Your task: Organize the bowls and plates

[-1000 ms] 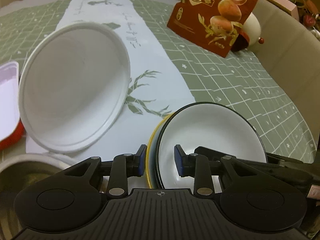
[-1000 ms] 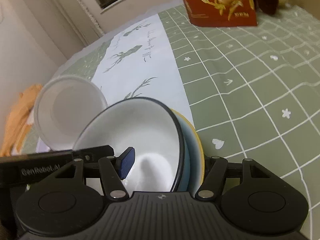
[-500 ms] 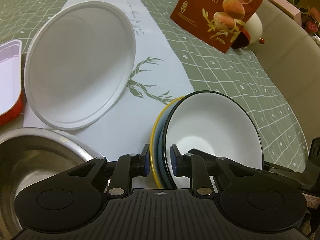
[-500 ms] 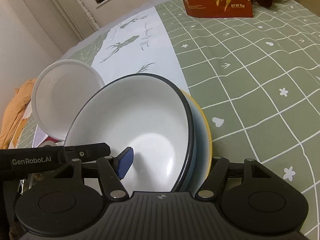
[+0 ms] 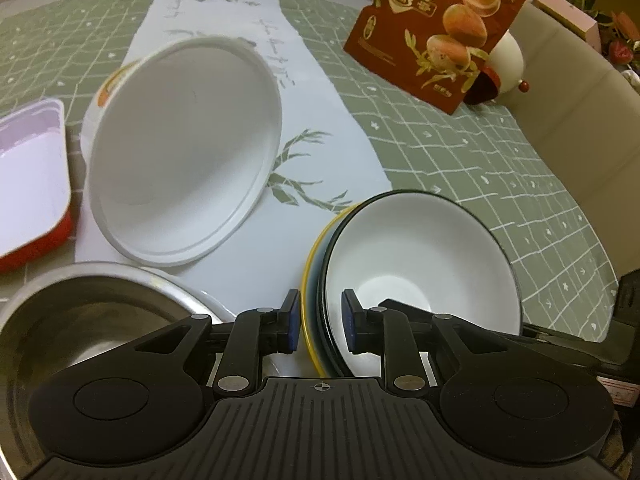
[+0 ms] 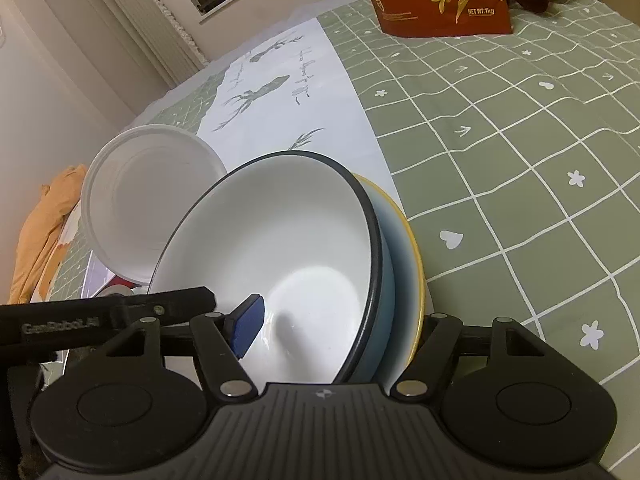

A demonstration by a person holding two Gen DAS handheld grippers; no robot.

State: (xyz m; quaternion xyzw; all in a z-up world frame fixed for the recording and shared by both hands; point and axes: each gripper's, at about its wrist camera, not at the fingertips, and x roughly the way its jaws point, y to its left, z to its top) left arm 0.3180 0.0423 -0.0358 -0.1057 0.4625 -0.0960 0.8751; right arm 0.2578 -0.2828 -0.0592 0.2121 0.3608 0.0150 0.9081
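Note:
A stack of dishes stands tilted on edge: a white bowl with a dark rim point(image 5: 420, 256), a blue dish behind it and a yellow-rimmed plate point(image 5: 311, 284). My left gripper point(image 5: 320, 326) is shut on the stack's left rims, one pad outside the yellow plate, one inside the white bowl. My right gripper point(image 6: 332, 334) straddles the stack's other side; its left pad point(image 6: 248, 326) is inside the white bowl point(image 6: 280, 256), and the right finger is hidden behind the yellow plate point(image 6: 414, 264).
A large white plastic bowl point(image 5: 184, 148) leans on its side to the left. A steel bowl point(image 5: 80, 320) sits at lower left, and a red-and-white tray point(image 5: 28, 184) at far left. A red egg bag point(image 5: 440, 28) stands at the back on the green checked tablecloth point(image 6: 520, 140).
The left gripper closed onto the stack's rims. The stack, held by both grippers, has shifted slightly, and the steel bowl has come into the left wrist view.

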